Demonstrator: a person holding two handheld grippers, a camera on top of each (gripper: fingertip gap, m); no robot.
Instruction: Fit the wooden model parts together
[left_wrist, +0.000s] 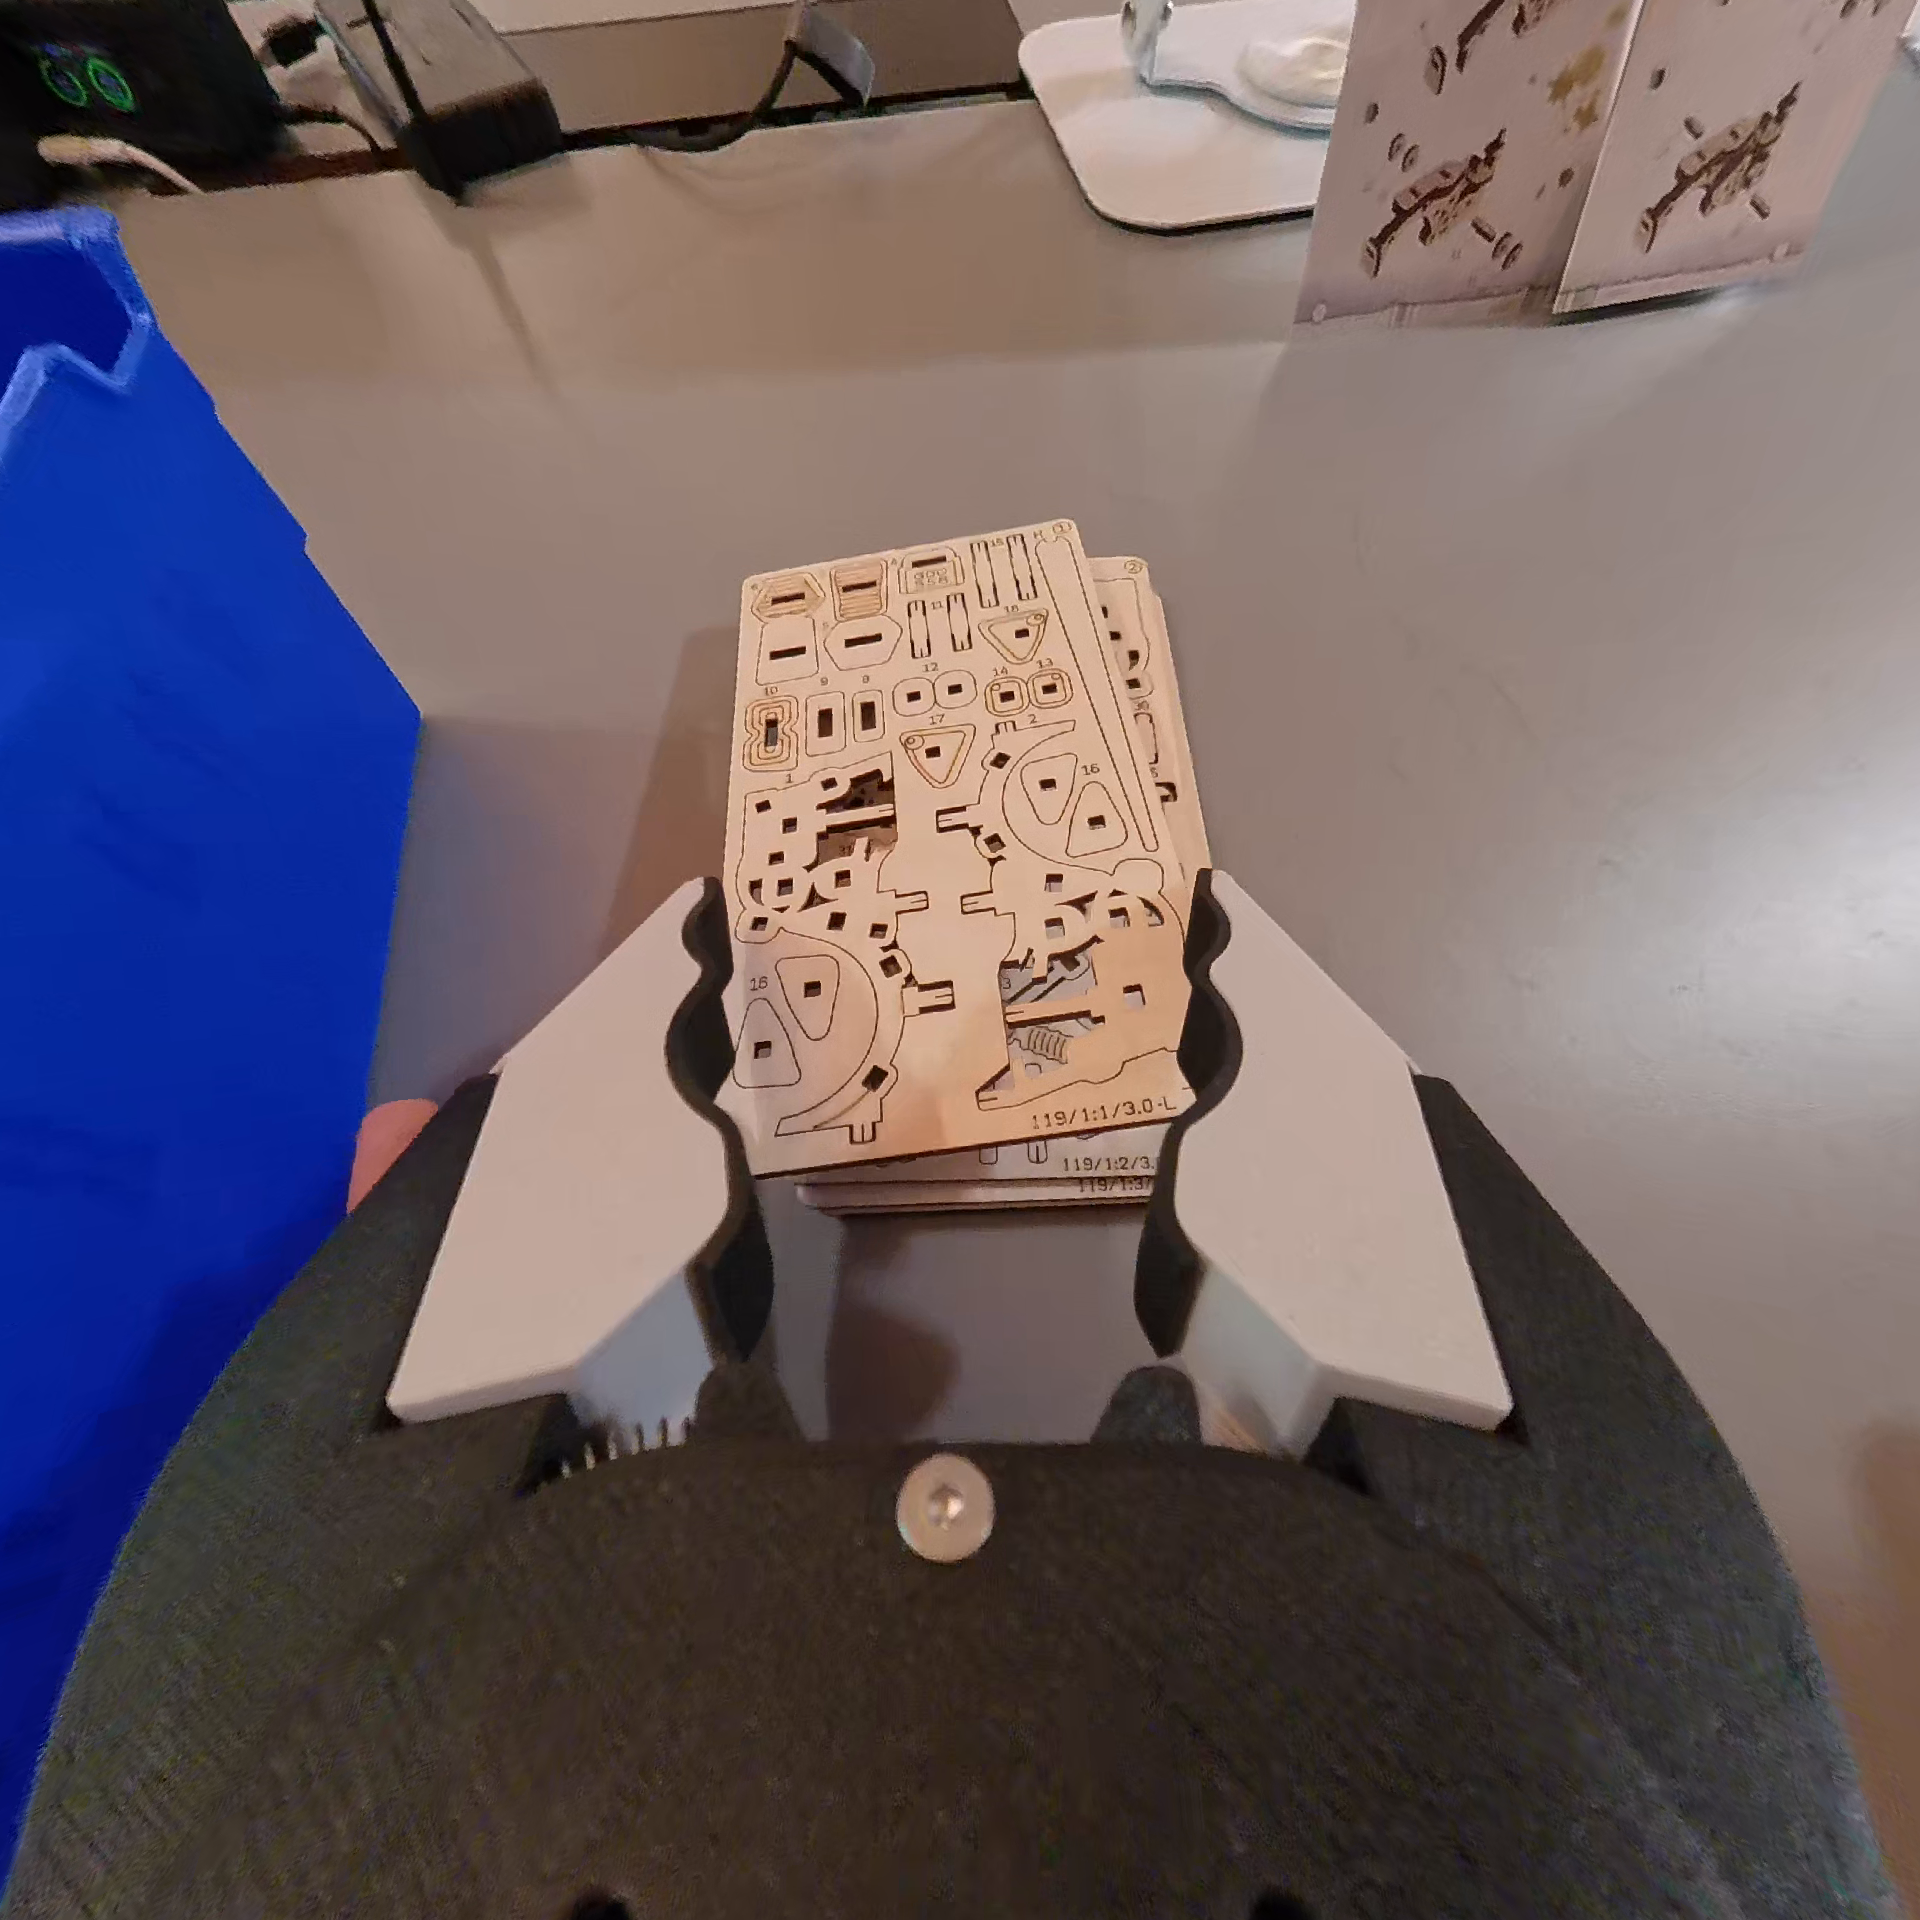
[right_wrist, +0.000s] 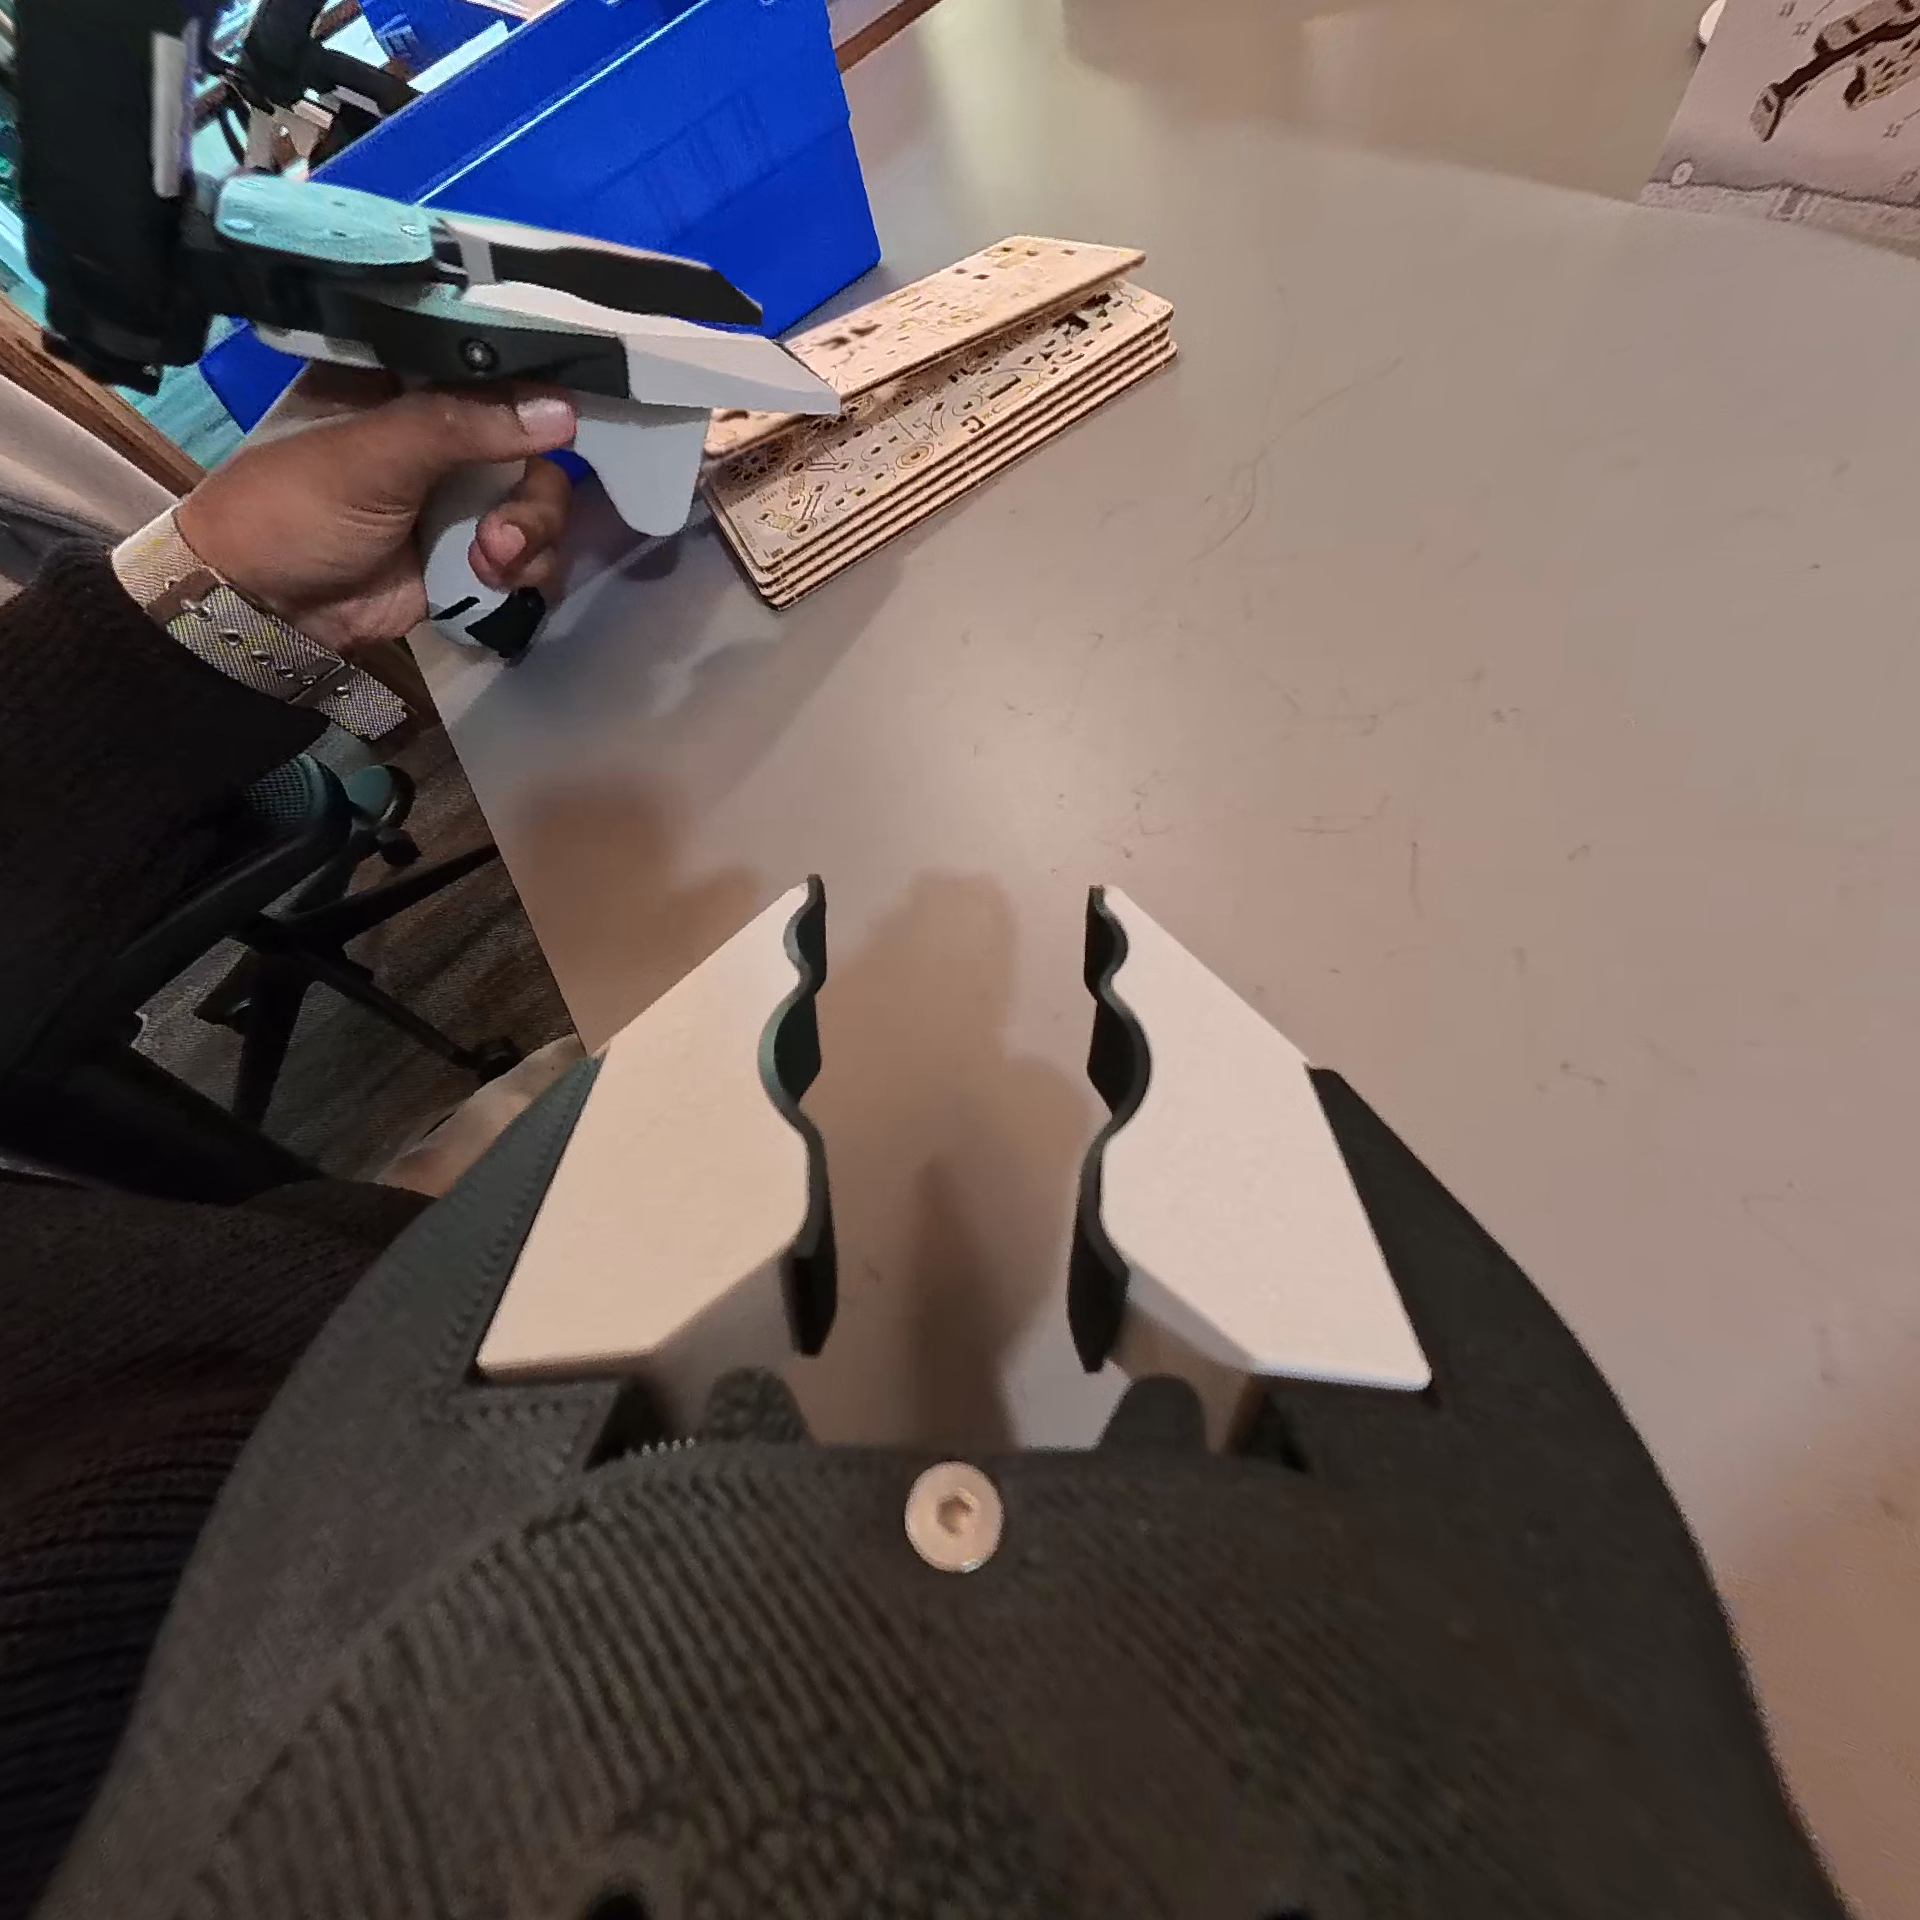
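A stack of several laser-cut wooden sheets (left_wrist: 1039, 1190) lies on the grey table (left_wrist: 1558, 831). My left gripper (left_wrist: 956, 888) has its two fingers against the side edges of the top sheet (left_wrist: 935, 790), near its closer end. In the right wrist view the left gripper (right_wrist: 790, 353) holds the near end of that top sheet (right_wrist: 987, 291) tilted up off the stack (right_wrist: 987, 436). My right gripper (right_wrist: 956, 896) is open and empty, hovering over bare table well short of the stack.
A blue bin (left_wrist: 156, 727) stands close on the left of the stack; it also shows in the right wrist view (right_wrist: 644, 166). Printed instruction sheets (left_wrist: 1455, 177) and a white stand base (left_wrist: 1174, 135) stand at the back. The table edge and an office chair (right_wrist: 312, 862) are to the left.
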